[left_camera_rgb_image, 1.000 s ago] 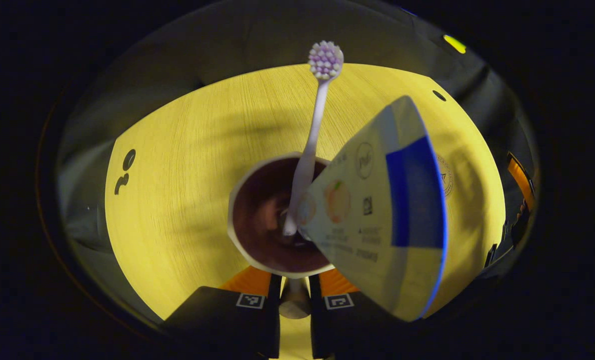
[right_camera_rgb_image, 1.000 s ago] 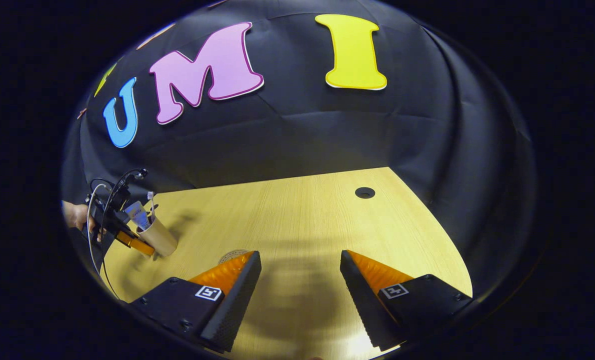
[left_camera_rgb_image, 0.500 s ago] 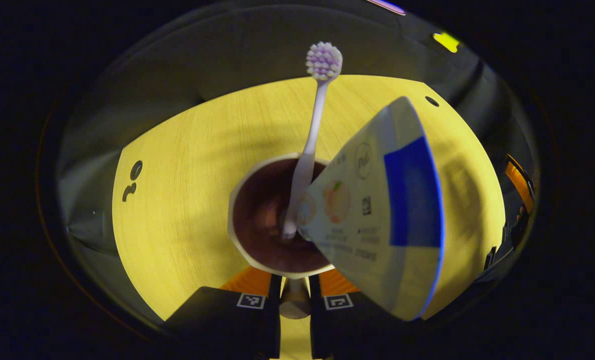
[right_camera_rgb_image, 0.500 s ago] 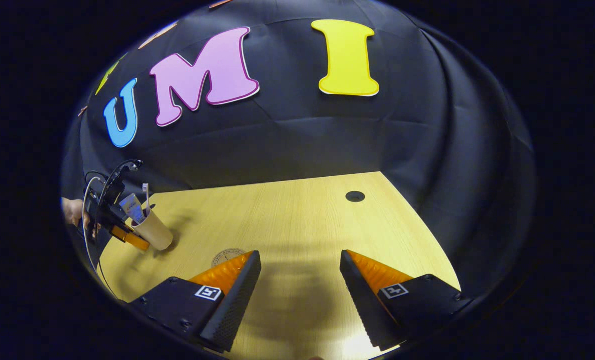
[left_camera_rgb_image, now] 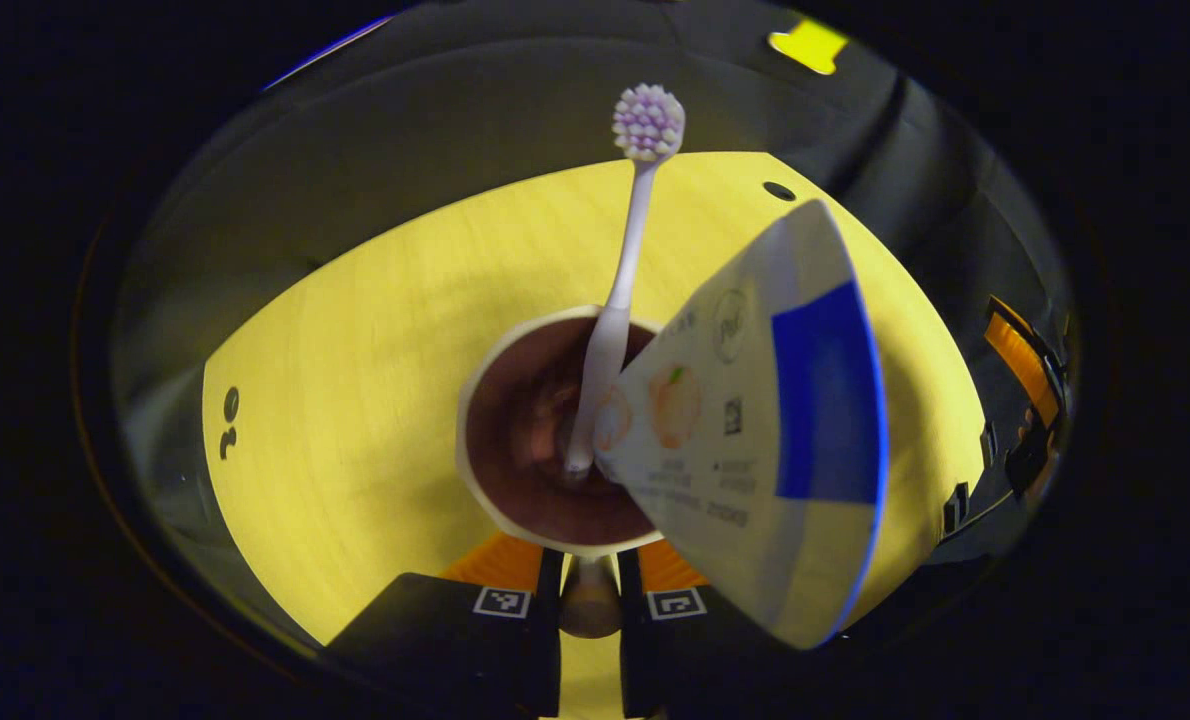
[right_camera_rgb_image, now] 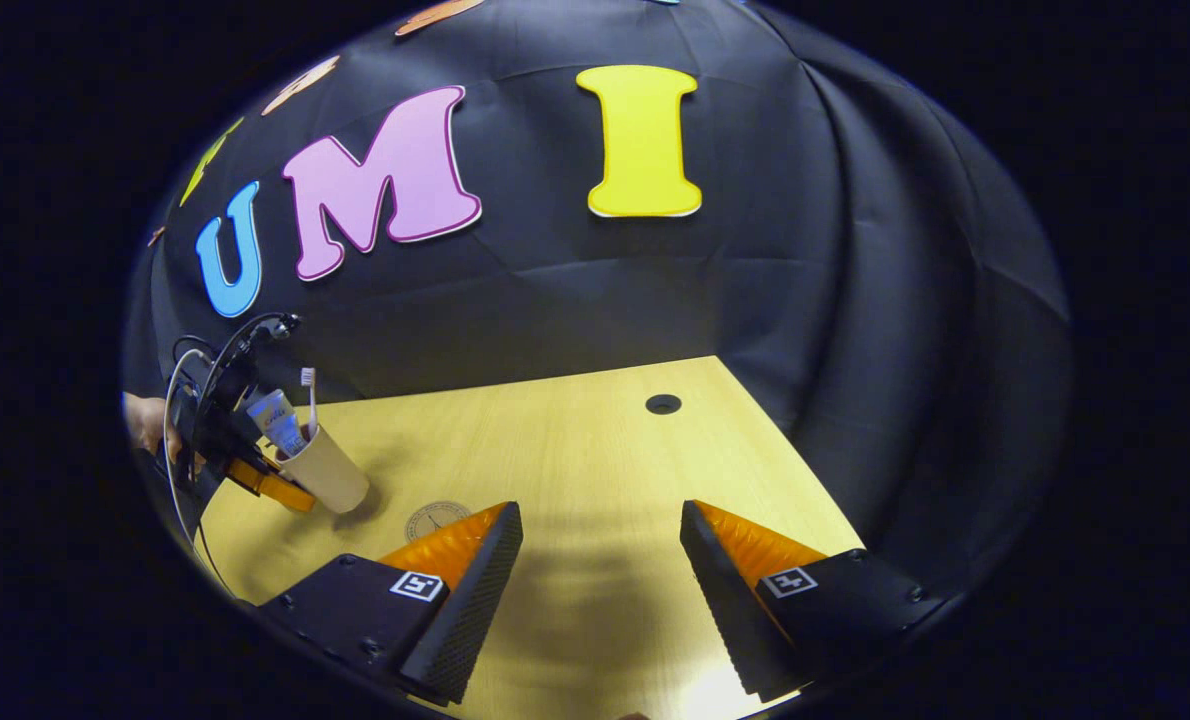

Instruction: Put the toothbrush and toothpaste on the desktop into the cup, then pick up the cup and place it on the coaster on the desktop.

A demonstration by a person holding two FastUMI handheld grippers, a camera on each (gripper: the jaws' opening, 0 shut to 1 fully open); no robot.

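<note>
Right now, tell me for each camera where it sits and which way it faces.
Left gripper view: rides the left hand-held gripper, looking down into the cup it clamps, holding toothbrush and toothpaste; its fingers show at the bottom.
Right gripper view: rides the open right hand-held gripper, facing across the desktop toward the booth wall; coaster ahead.
Shared: cup, toothbrush, toothpaste, desktop; each shows the other gripper.

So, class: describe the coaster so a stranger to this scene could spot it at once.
Start at the yellow wooden desktop in front of the black cloth wall. Near its front edge, just beside the cup that the left gripper holds, lies the coaster. It is a flat, pale round disc with a faint printed design, lying partly behind the right gripper.
</note>
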